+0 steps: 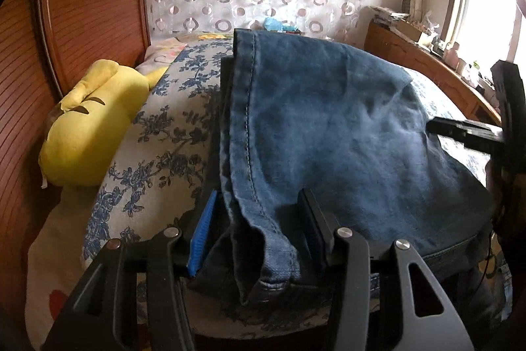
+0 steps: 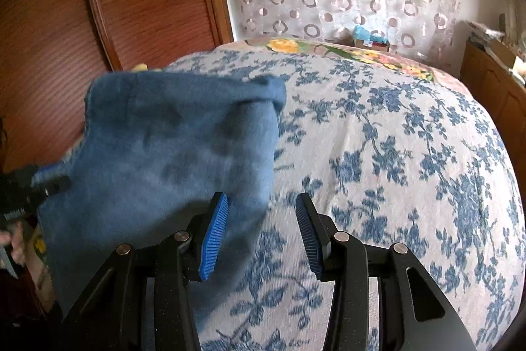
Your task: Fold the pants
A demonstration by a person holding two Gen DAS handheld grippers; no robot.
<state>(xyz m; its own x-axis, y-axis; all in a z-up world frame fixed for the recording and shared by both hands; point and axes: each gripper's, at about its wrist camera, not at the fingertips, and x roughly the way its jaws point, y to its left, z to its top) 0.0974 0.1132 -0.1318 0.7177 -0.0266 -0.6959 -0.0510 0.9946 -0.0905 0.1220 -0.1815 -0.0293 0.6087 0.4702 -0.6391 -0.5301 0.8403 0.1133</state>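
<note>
Left claw (image 1: 259, 239) spread around jeans (image 1: 328, 127) hem; right claw (image 2: 261, 236) spread, empty (bed (image 2: 394, 153) below).

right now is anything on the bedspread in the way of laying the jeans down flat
Nothing visible blocks it: the floral bedspread beside the jeans lies bare. The yellow plush toy sits off at the bed's edge by the wooden panel.

Bed (image 2: 411, 127) with white cover printed in blue flowers; denim pants (image 1: 328, 127) lie draped on it. Yellow plush toy (image 1: 85, 134) just left of the pants, against the wooden wall panel; flowered blanket (image 2: 328, 50) beyond the pants at far edge
</note>
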